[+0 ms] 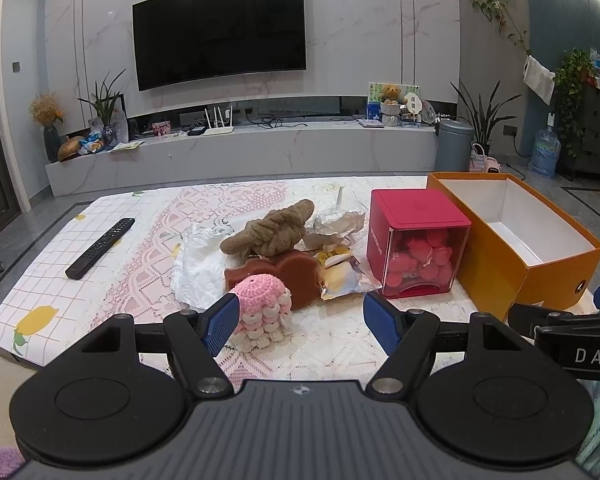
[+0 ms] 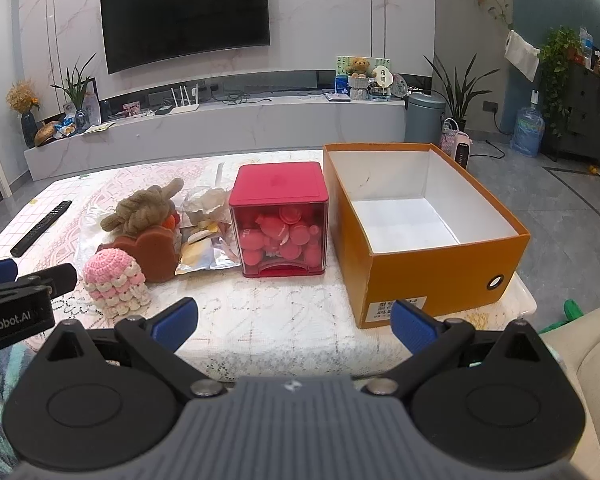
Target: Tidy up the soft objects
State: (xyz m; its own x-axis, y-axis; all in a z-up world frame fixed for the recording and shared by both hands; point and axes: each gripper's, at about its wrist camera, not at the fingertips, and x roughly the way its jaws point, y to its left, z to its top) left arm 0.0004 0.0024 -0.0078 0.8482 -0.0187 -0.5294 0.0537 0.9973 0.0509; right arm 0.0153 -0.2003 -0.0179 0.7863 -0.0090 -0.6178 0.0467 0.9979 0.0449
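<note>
A pink and white crocheted toy [image 1: 262,314] [image 2: 114,282] stands at the near edge of the pile, just beyond my left gripper's left finger. Behind it are a brown sponge [image 1: 288,278] [image 2: 154,254] and a knotted tan towel [image 1: 270,232] [image 2: 142,206]. An orange cardboard box [image 1: 512,256] [image 2: 432,276] stands open and empty on the right. My left gripper [image 1: 298,322] is open and empty above the table's near edge. My right gripper [image 2: 294,322] is open and empty, in front of the box's near left corner.
A red box with a clear front [image 1: 416,240] [image 2: 280,220] holds pink round pieces and stands between the pile and the orange box. Crumpled foil and wrappers [image 1: 340,248] [image 2: 204,236] and white plastic [image 1: 196,268] lie in the pile. A black remote [image 1: 100,248] lies far left.
</note>
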